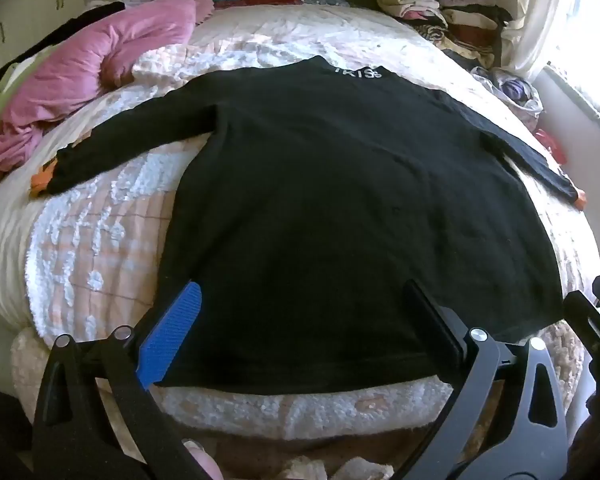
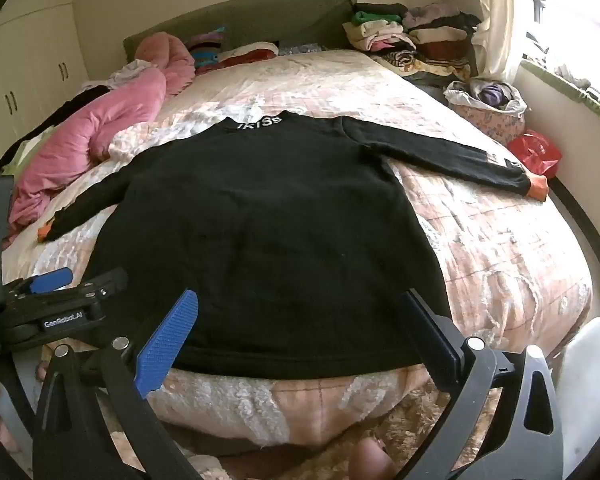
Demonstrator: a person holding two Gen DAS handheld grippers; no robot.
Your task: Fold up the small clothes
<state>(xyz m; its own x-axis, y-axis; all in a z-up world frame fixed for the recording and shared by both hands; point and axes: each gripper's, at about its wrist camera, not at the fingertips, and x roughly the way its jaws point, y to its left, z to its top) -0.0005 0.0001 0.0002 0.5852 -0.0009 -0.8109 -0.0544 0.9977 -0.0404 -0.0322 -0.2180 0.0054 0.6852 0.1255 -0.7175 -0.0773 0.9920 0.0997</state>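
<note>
A black long-sleeved top (image 1: 332, 200) lies flat on the bed, back up, with both sleeves spread out and orange cuffs. White lettering shows at its collar (image 1: 358, 73). It also shows in the right wrist view (image 2: 268, 240). My left gripper (image 1: 300, 292) is open and empty, hovering over the hem near the top's left side. My right gripper (image 2: 298, 300) is open and empty over the hem. The left gripper (image 2: 56, 300) shows at the left in the right wrist view.
The bed (image 1: 100, 216) has a fuzzy pink-and-white cover. A pink duvet (image 1: 100, 64) is bunched at the left. Stacks of folded clothes (image 2: 412, 36) sit at the far right corner. A bag of laundry (image 2: 488, 104) and a red bag (image 2: 534, 152) lie at the right edge.
</note>
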